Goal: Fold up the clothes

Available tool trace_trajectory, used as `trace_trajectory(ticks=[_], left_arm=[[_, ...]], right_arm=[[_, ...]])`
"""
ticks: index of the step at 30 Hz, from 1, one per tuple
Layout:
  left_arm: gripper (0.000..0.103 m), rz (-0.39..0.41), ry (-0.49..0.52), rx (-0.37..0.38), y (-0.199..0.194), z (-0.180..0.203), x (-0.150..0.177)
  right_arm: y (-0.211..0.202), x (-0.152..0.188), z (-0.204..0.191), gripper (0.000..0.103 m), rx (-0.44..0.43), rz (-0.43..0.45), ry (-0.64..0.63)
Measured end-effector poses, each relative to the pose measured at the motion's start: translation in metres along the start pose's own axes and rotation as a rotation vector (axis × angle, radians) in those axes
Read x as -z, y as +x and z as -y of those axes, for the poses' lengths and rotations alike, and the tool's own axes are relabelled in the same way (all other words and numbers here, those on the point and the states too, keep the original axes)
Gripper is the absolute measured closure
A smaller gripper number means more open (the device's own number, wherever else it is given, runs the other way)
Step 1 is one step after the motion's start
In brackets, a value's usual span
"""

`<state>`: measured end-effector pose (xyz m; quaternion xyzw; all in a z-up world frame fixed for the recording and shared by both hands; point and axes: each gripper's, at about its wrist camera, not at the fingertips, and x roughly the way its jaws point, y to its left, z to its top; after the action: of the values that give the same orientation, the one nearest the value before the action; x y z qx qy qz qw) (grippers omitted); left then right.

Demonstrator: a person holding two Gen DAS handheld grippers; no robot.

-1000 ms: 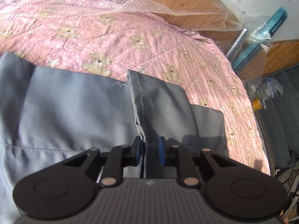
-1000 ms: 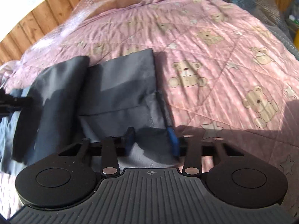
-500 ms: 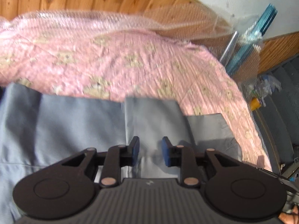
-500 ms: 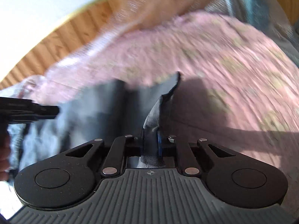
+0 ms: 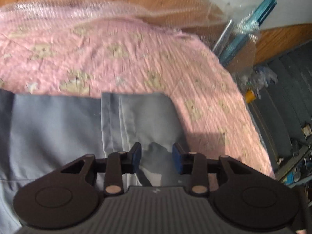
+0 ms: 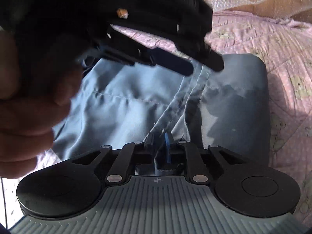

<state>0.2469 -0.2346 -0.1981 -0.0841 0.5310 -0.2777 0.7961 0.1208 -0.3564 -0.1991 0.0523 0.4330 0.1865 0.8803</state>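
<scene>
Right hand-held gripper pinches the grey garment edge near the camera; the cloth stretches ahead. Left hand-held gripper hovers wide above it.

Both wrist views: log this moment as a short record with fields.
garment: grey garment, partly folded, hemmed edge on top
surface: pink teddy-bear quilt
left gripper: open above the cloth, gripping nothing
right gripper: shut on a fold of the grey garment
other gripper in right view: the left gripper, blurred, close over the cloth
background: bubble wrap beyond the quilt
</scene>
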Motion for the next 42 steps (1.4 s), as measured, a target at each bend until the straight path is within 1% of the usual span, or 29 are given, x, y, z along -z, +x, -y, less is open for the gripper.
trace_trajectory(ticks=[1,2,3,4,5,6,7,8,9,10,11,13,14,15,16,18,20,24,26,28,30,31,34,35,36,37,39,41,42], left_arm=[[0.073,-0.032,0.016,-0.057,0.011,-0.002,0.005],[0.077,-0.047,0.032,-0.082,0.016,-0.005,0.009],[0.078,-0.034,0.045,-0.087,0.016,-0.005,0.014],[0.078,-0.015,0.056,-0.090,0.015,-0.006,0.019],[0.079,-0.006,0.056,-0.097,0.015,-0.005,0.022],[0.079,0.000,0.053,-0.105,0.014,-0.004,0.024],[0.079,0.004,0.052,-0.116,0.014,-0.002,0.026],[0.079,0.008,0.053,-0.124,0.014,-0.001,0.027],[0.079,0.006,0.055,-0.128,0.014,0.001,0.027],[0.079,0.000,0.059,-0.129,0.013,0.002,0.027],[0.079,-0.009,0.058,-0.122,0.010,0.003,0.025],[0.073,0.005,0.032,-0.098,-0.004,-0.002,0.021],[0.072,0.027,0.016,-0.087,-0.016,-0.007,0.019],[0.069,0.055,0.000,-0.082,-0.028,-0.011,0.018],[0.065,0.094,-0.032,-0.080,-0.045,-0.020,0.016],[0.061,0.167,-0.099,-0.089,-0.080,-0.041,0.016],[0.060,0.221,-0.157,-0.123,-0.109,-0.064,0.017],[0.060,0.280,-0.250,-0.202,-0.149,-0.113,0.024],[0.060,0.294,-0.289,-0.225,-0.159,-0.134,0.027],[0.060,0.284,-0.299,-0.215,-0.159,-0.143,0.029],[0.060,0.261,-0.295,-0.207,-0.155,-0.148,0.029],[0.060,0.242,-0.285,-0.207,-0.150,-0.148,0.029],[0.059,0.209,-0.241,-0.333,-0.136,-0.139,0.034],[0.059,0.212,-0.245,-0.317,-0.133,-0.138,0.036],[0.059,0.219,-0.252,-0.285,-0.130,-0.138,0.037],[0.059,0.213,-0.257,-0.250,-0.125,-0.138,0.038],[0.059,0.190,-0.232,-0.209,-0.111,-0.132,0.034],[0.067,0.165,-0.195,-0.175,-0.098,-0.127,0.029],[0.078,0.177,-0.207,-0.113,-0.098,-0.130,0.030]], right_arm=[[-0.012,0.003,0.008,0.073,-0.025,0.009,0.025],[-0.024,0.006,0.015,0.061,-0.049,0.018,0.050],[-0.042,0.009,0.026,0.056,-0.038,0.056,0.066],[-0.058,0.012,0.036,0.052,0.009,0.101,0.095],[-0.073,0.014,0.046,0.041,0.060,0.147,0.125],[-0.081,0.015,0.058,0.031,0.130,0.169,0.167],[-0.075,0.017,0.070,0.029,0.146,0.148,0.208],[-0.069,0.019,0.082,0.029,0.158,0.124,0.247],[-0.055,0.020,0.089,0.033,0.114,0.073,0.268],[-0.041,0.022,0.095,0.041,0.065,0.021,0.288],[-0.038,0.020,0.091,0.068,0.060,0.012,0.265],[-0.033,0.015,0.083,0.084,0.056,0.004,0.213],[-0.039,0.010,0.076,0.092,0.063,0.027,0.187],[-0.048,0.004,0.065,0.094,0.088,0.047,0.147],[-0.055,-0.004,0.051,0.095,0.111,0.064,0.094],[-0.071,-0.023,0.011,0.096,0.142,0.113,-0.046],[-0.073,-0.043,-0.030,0.096,0.140,0.129,-0.176],[-0.032,-0.061,-0.113,0.096,0.106,0.098,-0.379],[0.002,-0.056,-0.146,0.096,0.081,0.050,-0.453],[0.031,-0.046,-0.169,0.094,0.070,0.014,-0.515],[0.045,-0.032,-0.179,0.062,0.022,-0.015,-0.539],[0.036,-0.032,-0.174,0.059,-0.010,-0.003,-0.495],[-0.005,-0.035,-0.144,0.056,-0.073,0.078,-0.303],[-0.019,-0.035,-0.130,0.047,-0.047,0.112,-0.236],[-0.025,-0.036,-0.114,0.043,-0.011,0.117,-0.176],[-0.030,-0.036,-0.098,0.042,0.026,0.121,-0.118],[-0.020,-0.030,-0.067,0.040,0.048,0.067,-0.005],[-0.003,-0.022,-0.040,0.040,0.035,-0.005,0.098],[0.000,-0.016,-0.032,0.040,0.013,-0.010,0.133]])
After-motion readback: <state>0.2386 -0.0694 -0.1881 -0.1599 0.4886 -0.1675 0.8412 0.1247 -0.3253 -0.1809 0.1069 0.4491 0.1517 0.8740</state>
